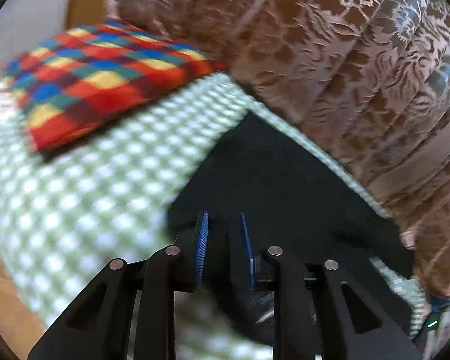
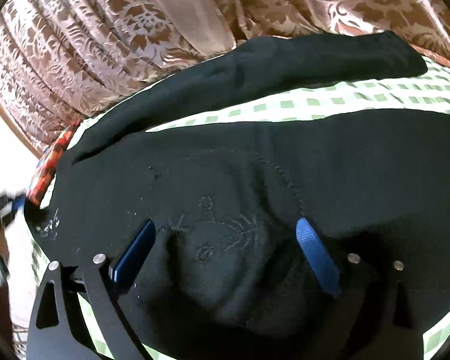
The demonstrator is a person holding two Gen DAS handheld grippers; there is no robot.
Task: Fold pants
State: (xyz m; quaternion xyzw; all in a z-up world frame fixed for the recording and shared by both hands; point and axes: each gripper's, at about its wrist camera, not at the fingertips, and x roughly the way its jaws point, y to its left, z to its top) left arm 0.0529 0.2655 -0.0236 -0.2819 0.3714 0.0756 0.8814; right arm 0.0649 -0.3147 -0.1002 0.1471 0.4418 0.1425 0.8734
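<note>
Lying spread on the green-and-white checked bedsheet, the black embroidered fabric pants ran legs rightward, waist directly under the wide, empty right claw. The left claw, narrow and seemingly empty, hovered over their edge.

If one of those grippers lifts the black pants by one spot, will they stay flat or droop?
Probably droop: the black pants already lie in soft creases and bunch between the right gripper's open fingers. They likely won't slide easily, since the fabric looks matte on the checked sheet. Their bulk suggests moderate weight.
</note>
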